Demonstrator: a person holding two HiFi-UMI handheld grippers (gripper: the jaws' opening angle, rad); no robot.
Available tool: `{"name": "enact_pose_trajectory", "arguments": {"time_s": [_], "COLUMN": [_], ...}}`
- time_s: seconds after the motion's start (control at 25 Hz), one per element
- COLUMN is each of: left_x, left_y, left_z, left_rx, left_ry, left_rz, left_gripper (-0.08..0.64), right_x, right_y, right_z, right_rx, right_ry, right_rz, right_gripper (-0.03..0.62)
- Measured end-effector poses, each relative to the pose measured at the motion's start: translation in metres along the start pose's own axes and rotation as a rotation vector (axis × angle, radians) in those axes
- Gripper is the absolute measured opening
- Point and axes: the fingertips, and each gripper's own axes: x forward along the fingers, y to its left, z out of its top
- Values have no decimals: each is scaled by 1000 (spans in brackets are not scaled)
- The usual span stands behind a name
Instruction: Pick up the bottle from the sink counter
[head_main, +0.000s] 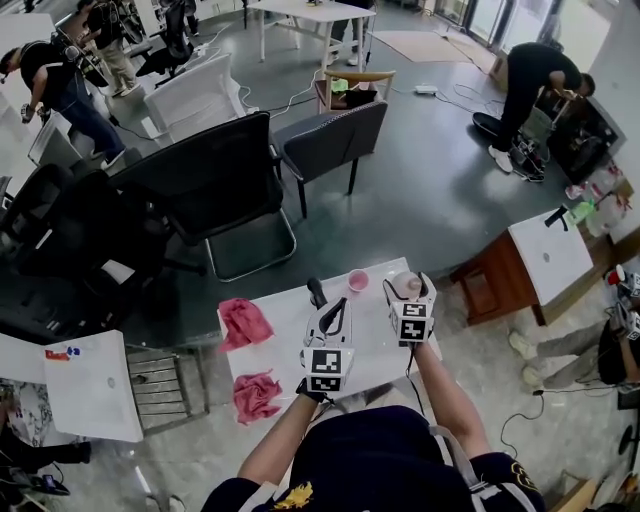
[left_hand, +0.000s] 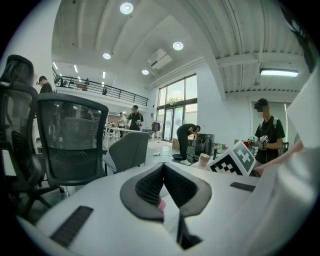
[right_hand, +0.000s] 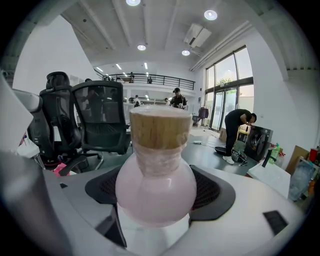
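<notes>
The bottle (right_hand: 156, 185) is a round pale-pink flask with a cork stopper (right_hand: 159, 129). It sits between the dark pads (right_hand: 212, 190) of my right gripper (right_hand: 156, 197), which is shut on its belly. In the head view the bottle (head_main: 404, 285) shows at the tip of the right gripper (head_main: 408, 296), over the far right part of the small white table (head_main: 285, 335). My left gripper (head_main: 317, 294) is beside it to the left, over the table's middle. Its jaws (left_hand: 163, 170) are shut with nothing held.
A pink cup (head_main: 358, 281) stands at the table's far edge between the grippers. Two pink cloths (head_main: 245, 322) (head_main: 257, 395) lie on the left part. Black office chairs (head_main: 215, 185) stand beyond the table. A white cabinet (head_main: 92, 385) is at the left, and people work farther off.
</notes>
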Motion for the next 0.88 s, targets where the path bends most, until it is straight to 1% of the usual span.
{"name": "enact_pose_trajectory", "arguments": {"time_s": [0.2,0.36,0.6,0.88], "left_x": [-22,-35,-54,-72], "left_y": [1,5,8,8], "left_z": [-4,-2,2,9], "left_rx": [18,20,19,19], "left_ry": [3,-7,-26,-45], "left_rz": [-2,15,61,146], "left_gripper": [18,18,18,18], "right_x": [-16,-31,-52,-70], "right_y": [14,24,38,48], "right_z": [0,5,15,29], "right_rx": [15,19,6,-13], "right_ry": [-13,-30,-61,-91], "right_rz": [11,26,69,136], "right_gripper": [413,413,413,413]}}
